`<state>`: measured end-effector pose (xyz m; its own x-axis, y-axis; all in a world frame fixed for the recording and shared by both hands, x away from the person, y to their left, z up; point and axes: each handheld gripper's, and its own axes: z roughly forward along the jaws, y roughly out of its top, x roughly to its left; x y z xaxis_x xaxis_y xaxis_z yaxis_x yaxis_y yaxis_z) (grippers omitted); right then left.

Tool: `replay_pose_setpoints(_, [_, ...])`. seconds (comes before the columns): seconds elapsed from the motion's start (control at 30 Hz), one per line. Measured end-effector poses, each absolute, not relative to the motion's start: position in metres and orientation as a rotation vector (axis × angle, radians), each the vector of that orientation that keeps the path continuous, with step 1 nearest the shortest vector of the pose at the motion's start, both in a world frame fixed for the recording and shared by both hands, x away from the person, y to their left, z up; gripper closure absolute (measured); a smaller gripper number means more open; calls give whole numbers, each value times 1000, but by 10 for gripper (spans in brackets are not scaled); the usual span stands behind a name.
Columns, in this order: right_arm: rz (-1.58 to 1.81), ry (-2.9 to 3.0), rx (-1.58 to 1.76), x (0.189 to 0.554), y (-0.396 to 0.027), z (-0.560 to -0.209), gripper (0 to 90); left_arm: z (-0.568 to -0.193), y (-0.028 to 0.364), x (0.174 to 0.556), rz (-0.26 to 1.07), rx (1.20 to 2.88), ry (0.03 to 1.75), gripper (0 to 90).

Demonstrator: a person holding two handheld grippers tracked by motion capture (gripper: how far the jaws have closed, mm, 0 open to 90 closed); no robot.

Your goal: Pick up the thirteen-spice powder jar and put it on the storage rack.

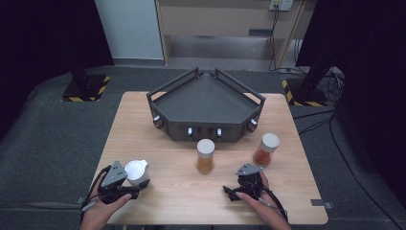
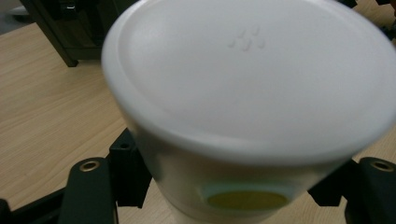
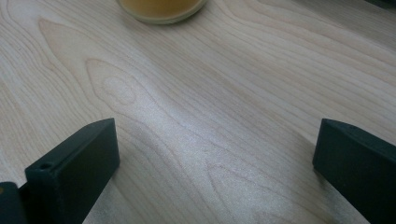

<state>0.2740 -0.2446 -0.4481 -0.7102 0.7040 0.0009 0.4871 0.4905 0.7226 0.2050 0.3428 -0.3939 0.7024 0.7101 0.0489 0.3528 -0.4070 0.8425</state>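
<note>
Gripping a white-lidded jar (image 1: 136, 172) near the front left corner of the wooden table (image 1: 167, 143), with the left gripper (image 1: 128, 184) pinched onto the body below the lid, jaws pressing either flank as seen in the left gripper view, where the lid (image 2: 252, 70) looms close and a yellowish patch (image 2: 247, 199) shows low on the wall. Clamping under the wider lid likely serves to keep the jar from slipping downward out of the grip; whether the base rests on the wood or hangs just above it cannot be told.

Resting near the front edge on the right, the right gripper (image 1: 234, 191) with jaws spread wide and nothing between them, only bare wood grain (image 3: 210, 140) beneath. Pointing toward the middle jar (image 1: 206, 156), whose amber base (image 3: 161, 9) peeks in at the top of the right gripper view, probably as readiness for a later pickup.

Standing upright and well apart from each other, the middle jar with orange contents and a second jar of darker reddish contents (image 1: 266, 149) off to the right, both just in front of the dark angular tray (image 1: 167, 115). Sitting at the far side with raised rails and a bare floor, the tray looks like the likely destination, which would explain the jars lined up before it.
</note>
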Motion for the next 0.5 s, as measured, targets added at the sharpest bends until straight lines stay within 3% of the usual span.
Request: replay_pose_setpoints(0.5, [1045,2444,1007,274,-245,-448,5,-387,332,223,489,2057,730,293])
